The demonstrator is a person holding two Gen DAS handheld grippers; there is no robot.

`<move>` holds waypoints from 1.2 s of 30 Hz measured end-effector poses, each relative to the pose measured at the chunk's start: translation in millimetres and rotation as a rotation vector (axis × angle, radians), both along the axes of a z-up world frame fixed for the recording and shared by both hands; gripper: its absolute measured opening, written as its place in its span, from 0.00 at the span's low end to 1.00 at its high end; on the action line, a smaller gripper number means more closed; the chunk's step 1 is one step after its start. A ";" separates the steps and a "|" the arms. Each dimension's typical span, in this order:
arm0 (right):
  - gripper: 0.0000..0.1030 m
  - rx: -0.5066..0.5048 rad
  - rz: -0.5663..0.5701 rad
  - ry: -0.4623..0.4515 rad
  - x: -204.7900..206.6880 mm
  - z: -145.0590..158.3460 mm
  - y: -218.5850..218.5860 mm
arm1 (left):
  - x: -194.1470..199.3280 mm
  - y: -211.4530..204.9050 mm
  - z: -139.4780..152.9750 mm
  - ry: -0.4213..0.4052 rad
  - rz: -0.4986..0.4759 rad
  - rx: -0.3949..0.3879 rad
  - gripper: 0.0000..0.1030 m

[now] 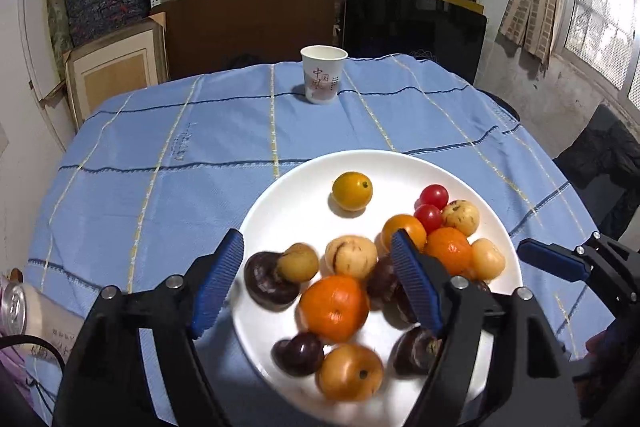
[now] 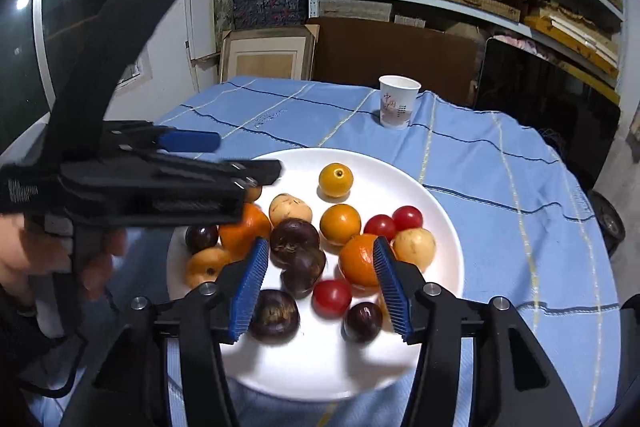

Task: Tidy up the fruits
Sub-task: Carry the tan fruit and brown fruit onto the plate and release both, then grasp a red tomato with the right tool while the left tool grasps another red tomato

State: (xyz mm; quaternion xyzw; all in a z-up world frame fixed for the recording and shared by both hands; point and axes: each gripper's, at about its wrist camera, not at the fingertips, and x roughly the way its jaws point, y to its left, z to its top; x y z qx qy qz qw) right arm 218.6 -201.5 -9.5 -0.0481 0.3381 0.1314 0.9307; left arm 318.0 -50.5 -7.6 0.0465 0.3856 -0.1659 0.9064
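A white plate [image 1: 288, 195] on the blue cloth holds mixed fruit: orange mandarins [image 1: 334, 308], yellow-orange fruits [image 1: 352, 190], pale tan ones [image 1: 351, 256], dark purple-brown ones [image 1: 268, 280] and red cherry tomatoes [image 1: 434, 195]. My left gripper [image 1: 318, 285] is open above the near left of the plate, empty. My right gripper [image 2: 318, 289] is open over the plate [image 2: 420, 187], with dark fruits [image 2: 295, 236] and a cherry tomato [image 2: 331, 297] between its fingers, holding nothing. The left gripper also shows in the right wrist view [image 2: 224, 155].
A paper cup [image 1: 323, 74] stands on the far side of the round table, covered with a blue checked cloth [image 1: 160, 155]. A drink can [image 1: 14, 307] lies at the left edge. Shelves with boxes, a dark screen [image 1: 412, 27] and a chair [image 1: 600, 163] surround the table.
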 end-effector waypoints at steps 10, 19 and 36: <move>0.54 0.048 0.088 0.124 -75.6 -30.4 13.0 | -91.5 49.9 -38.2 0.106 0.005 -0.035 0.84; 0.54 0.027 0.080 0.183 -65.7 -56.3 50.0 | -117.2 73.2 -71.4 0.131 0.067 -0.038 0.84; 0.26 0.022 0.026 0.160 -69.7 -61.0 43.5 | -121.2 65.4 -76.4 0.128 0.012 -0.037 0.84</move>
